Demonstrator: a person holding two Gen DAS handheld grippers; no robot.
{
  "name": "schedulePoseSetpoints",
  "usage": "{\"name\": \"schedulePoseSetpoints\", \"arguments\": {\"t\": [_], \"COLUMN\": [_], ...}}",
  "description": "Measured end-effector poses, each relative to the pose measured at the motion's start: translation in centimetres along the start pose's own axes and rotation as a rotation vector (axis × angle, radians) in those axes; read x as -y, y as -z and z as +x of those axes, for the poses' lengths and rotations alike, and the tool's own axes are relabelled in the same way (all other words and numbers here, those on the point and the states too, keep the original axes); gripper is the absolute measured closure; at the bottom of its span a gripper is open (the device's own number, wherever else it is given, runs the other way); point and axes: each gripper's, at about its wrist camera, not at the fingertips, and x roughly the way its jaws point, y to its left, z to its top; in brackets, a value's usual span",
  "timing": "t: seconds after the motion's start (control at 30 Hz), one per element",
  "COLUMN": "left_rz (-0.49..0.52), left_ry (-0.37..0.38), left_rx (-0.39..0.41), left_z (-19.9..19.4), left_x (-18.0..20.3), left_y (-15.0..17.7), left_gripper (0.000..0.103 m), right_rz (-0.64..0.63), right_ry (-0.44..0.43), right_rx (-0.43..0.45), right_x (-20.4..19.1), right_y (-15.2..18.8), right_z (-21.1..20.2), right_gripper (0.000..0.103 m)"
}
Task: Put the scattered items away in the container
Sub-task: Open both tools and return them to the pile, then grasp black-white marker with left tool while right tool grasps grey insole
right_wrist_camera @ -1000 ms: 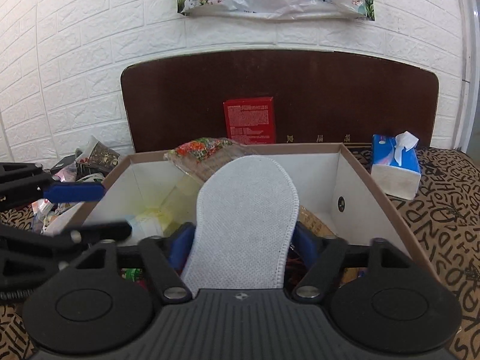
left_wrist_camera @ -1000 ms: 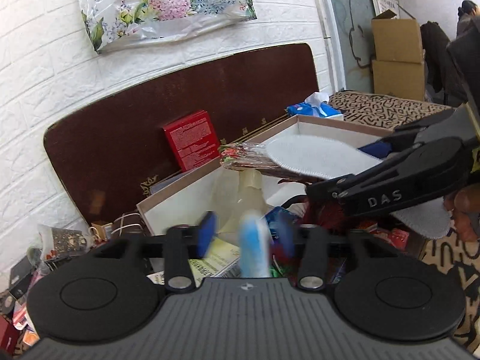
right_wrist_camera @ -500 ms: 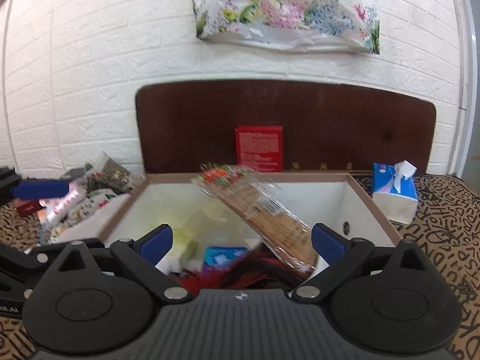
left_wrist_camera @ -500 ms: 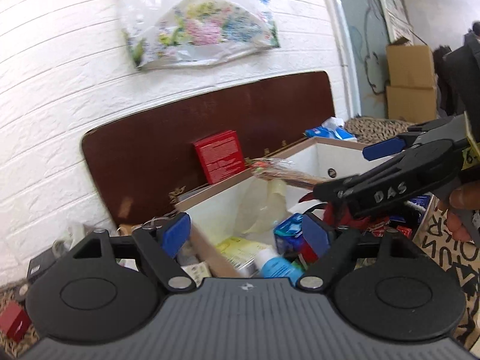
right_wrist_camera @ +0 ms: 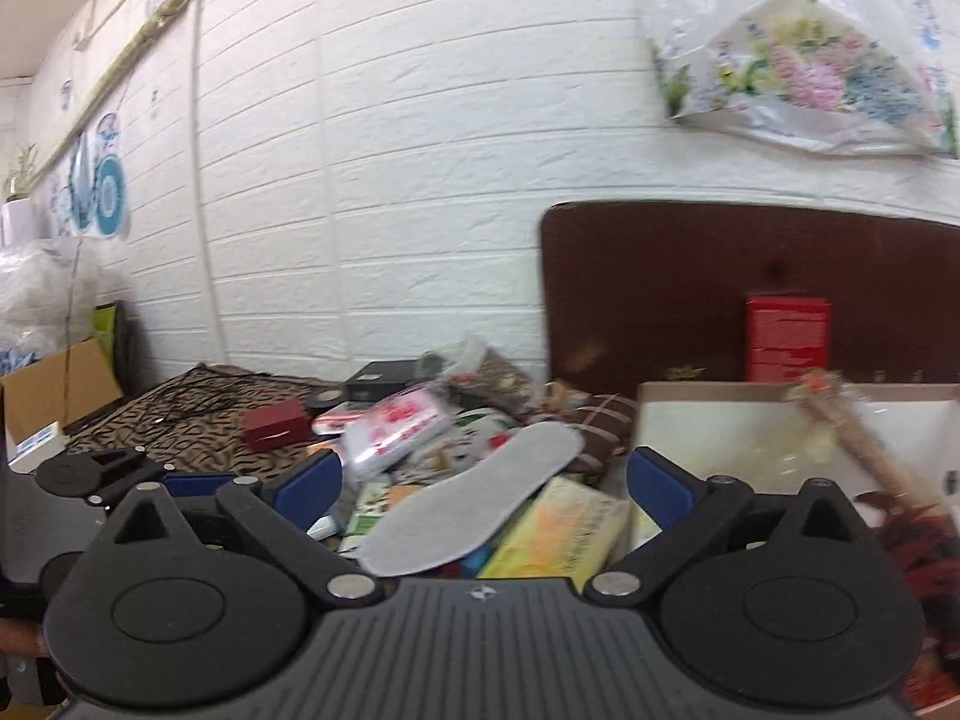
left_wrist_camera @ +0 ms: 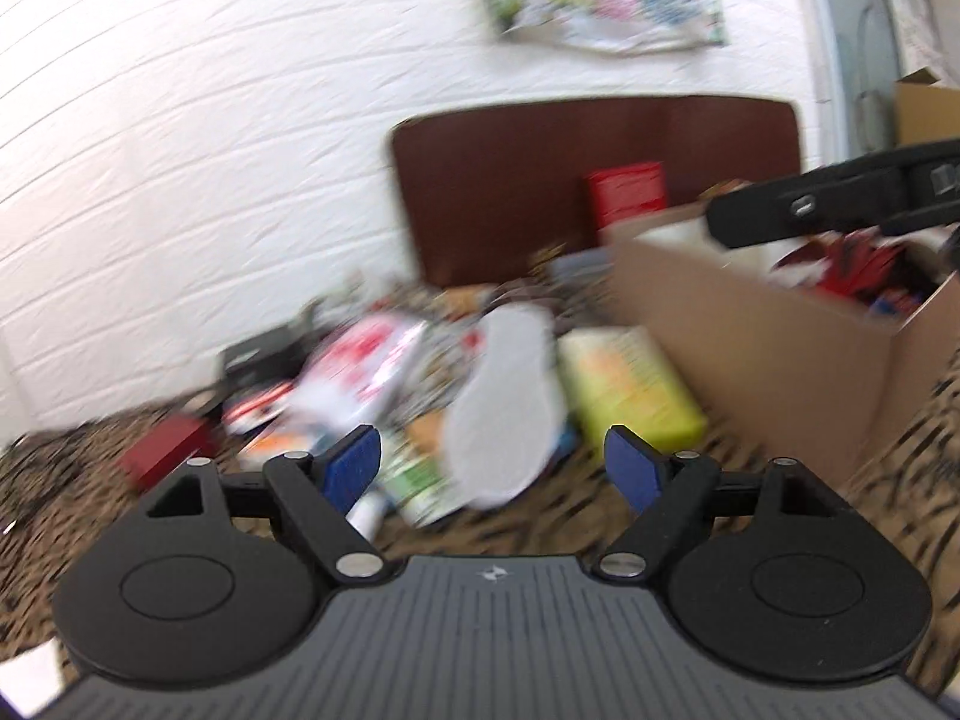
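Reaching back toward the pile, both the left gripper [left_wrist_camera: 492, 468] and the right gripper [right_wrist_camera: 483, 489] are held apart and empty, the right's jaws having just been opening. A grey insole [left_wrist_camera: 510, 408] is seen atop the clutter beside the cardboard box [left_wrist_camera: 750, 354]. A fresh pick-up is judged next.

Both grippers' fingers [left_wrist_camera: 354, 468] apart, empty

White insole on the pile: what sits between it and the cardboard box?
A yellow-green rectangular packet lies between the white fabric insole and the brown cardboard box; both wrist views show it.
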Motion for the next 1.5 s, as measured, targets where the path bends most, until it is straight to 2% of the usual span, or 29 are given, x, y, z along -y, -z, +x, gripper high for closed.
{"name": "schedulePoseSetpoints", "arguments": {"t": [0.07,0.23,0.33,0.43,0.7,0.73,0.8,0.87,0.93,1.07,1.23,1.33,1.5], "left_rz": [0.016,0.048,0.051,0.030,0.007,0.000,-0.017,-0.025,-0.025,-0.029,-0.022,-0.036,-0.055], "left_ry": [-0.028,-0.032,-0.029,-0.034,-0.029,-0.022,-0.012,-0.035,-0.052,-0.069,-0.069,-0.062,-0.063], "left_rx": [-0.011,-0.061,-0.091,-0.117,-0.147,-0.149,-0.150,-0.148,-0.146,-0.143,-0.133,-0.134,-0.138], "left_z": [0.1,1.5,3.1,4.8,6.5,6.6,6.6,6.7,7.7,8.6,8.6,8.7,8.9], "left_x": [-0.9,-1.9,-2.0,-2.1,-2.1,-2.2,-2.4,-2.8,-3.2,-3.4,-3.5,-3.6,-3.9], "left_y": [1.1,3.0,3.3,3.1,3.0,3.0,2.9,3.2,3.4,3.1,3.3,3.3,3.3], "left_gripper": [0.020,0.020,0.020,0.020,0.022,0.024,0.036,0.050,0.052,0.052,0.052,0.051,0.048], "right_rz": [-0.006,0.005,-0.084,-0.069,-0.050,-0.048,-0.050,-0.054,-0.022,0.138,0.293,0.326,0.313], "right_ry": [-0.019,-0.041,-0.003,-0.049,-0.046,-0.045,-0.041,-0.035,-0.040,-0.059,0.030,0.089,0.114], "right_rx": [-0.018,-0.068,-0.086,-0.106,-0.147,-0.151,-0.160,-0.169,-0.174,-0.158,-0.140,-0.175,-0.169], "right_x": [-1.2,-3.1,-4.3,-4.7,-5.0,-4.9,-4.8,-4.8,-4.4,-2.8,-1.0,0.0,0.5], "right_y": [0.7,3.1,3.6,3.7,4.9,5.0,5.4,5.7,5.8,4.9,2.6,2.0,1.8], "right_z": [0.8,2.3,2.6,3.0,4.3,4.5,5.0,5.8,6.8,9.3,12.7,14.7,16.0], "right_gripper": [0.000,0.000,0.000,0.000,0.000,0.000,0.000,0.000,0.000,0.000,0.000,0.000,0.000]}}
